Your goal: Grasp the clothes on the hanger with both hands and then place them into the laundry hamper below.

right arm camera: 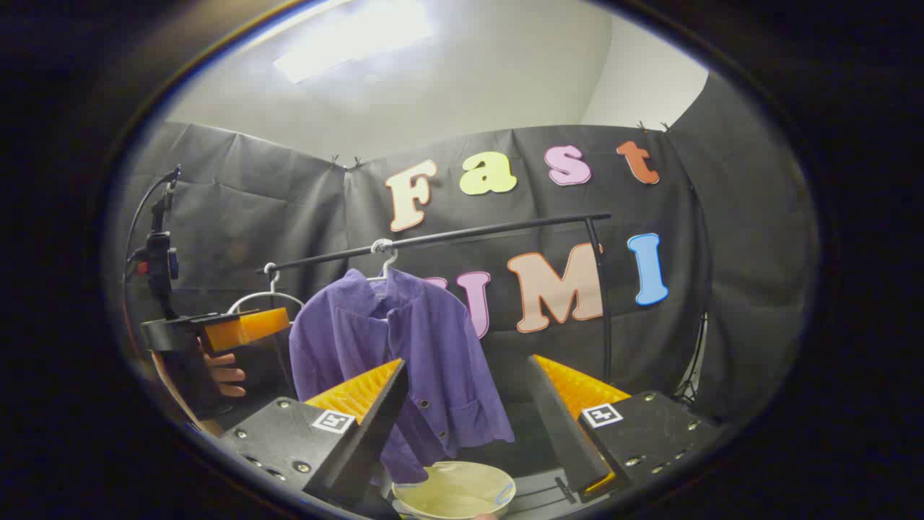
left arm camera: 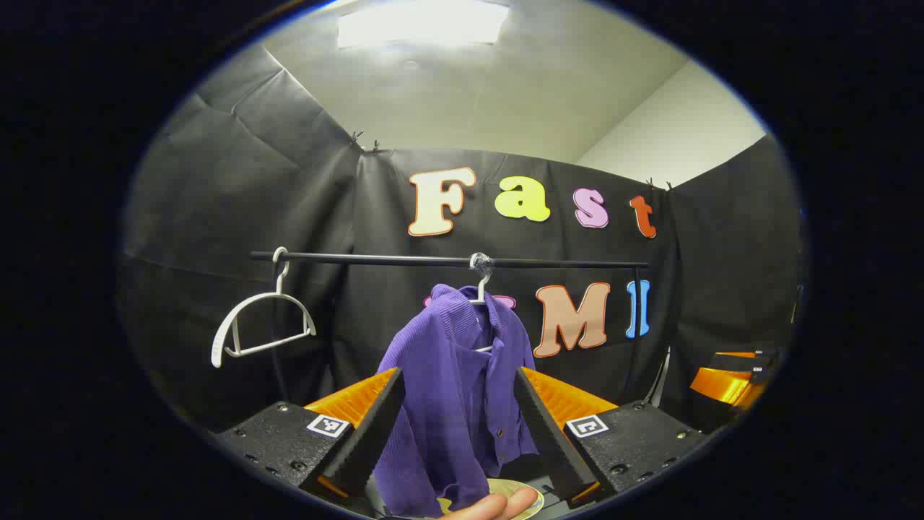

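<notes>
Both claws are sitting wide open, holding nothing, short of the garment.

Near: left gripper (left arm camera: 455,433) is framing the purple shirt (left arm camera: 455,390) between its spread fingers, roughly centred on the button placket, not touching cloth that I can tell. Right gripper (right arm camera: 462,426) is aiming at the shirt's lower right hem, with the shirt mostly left of its gap. In the right gripper view the left gripper is showing at far left with a hand (right arm camera: 220,375) wrapped round its handle.

Below the hem: a pale round hamper (right arm camera: 455,491) is sitting just under the shirt, only the rim visible.

Far: the shirt is hanging on a white hanger (left arm camera: 482,289) hooked on the black rail (left arm camera: 447,260). A second, bare hanger (left arm camera: 260,325) is hanging well to the left on the same rail.

Risks, as I judge them:
- pulling straight down while the collar is riding on the hanger, which would drag the hanger or rail along
- the right claw pinching only the hem edge, so the cloth slips out
- the shirt draping over the hamper rim instead of dropping inside, the opening looking small against the garment
</notes>
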The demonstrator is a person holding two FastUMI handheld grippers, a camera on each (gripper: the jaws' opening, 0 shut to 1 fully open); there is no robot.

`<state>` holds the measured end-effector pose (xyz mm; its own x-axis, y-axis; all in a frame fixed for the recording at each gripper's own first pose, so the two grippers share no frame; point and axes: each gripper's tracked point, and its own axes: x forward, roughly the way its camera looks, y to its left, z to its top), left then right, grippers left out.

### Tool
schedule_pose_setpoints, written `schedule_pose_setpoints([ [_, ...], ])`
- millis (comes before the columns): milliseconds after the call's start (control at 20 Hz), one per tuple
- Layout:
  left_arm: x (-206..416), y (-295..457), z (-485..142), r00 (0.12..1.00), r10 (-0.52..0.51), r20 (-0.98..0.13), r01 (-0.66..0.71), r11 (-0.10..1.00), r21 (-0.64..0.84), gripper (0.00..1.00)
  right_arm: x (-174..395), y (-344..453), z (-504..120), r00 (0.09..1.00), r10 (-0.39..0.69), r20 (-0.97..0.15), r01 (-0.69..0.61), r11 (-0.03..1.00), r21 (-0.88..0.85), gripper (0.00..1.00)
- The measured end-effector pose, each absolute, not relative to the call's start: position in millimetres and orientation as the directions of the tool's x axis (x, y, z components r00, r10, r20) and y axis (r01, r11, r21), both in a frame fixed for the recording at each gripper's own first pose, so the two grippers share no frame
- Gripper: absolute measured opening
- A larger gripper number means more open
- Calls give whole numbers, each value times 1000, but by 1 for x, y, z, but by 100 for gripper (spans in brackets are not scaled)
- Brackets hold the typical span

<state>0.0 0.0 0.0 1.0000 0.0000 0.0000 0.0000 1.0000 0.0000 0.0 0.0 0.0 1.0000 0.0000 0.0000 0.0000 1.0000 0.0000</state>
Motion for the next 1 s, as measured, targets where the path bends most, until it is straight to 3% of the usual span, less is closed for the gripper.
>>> schedule_pose_setpoints([
  [50, 1, 0, -1, 1000, 2, -7, -2, 1000, -4, 89, 1, 0, -1, 1000, 3, 1, -3, 1000, 4, 98],
  [550, 26, -8, -2, 1000, -6, -24, 6, 1000, -2, 89, 30, -3, 9, 999, 39, 24, -40, 998, 49, 98],
  [600, 29, -10, -4, 999, -12, -40, 12, 1000, -11, 94, 36, -3, 9, 999, 48, 25, -49, 998, 50, 98],
  [700, 38, -14, -7, 998, -18, -57, 17, 1000, -13, 89, 44, -4, 6, 998, 63, 21, -64, 996, 58, 98],
  [1000, 60, -19, -50, 995, 54, -79, -53, 998, 21, 89, 81, -7, -14, 994, 107, -18, -106, 992, 61, 98],
])
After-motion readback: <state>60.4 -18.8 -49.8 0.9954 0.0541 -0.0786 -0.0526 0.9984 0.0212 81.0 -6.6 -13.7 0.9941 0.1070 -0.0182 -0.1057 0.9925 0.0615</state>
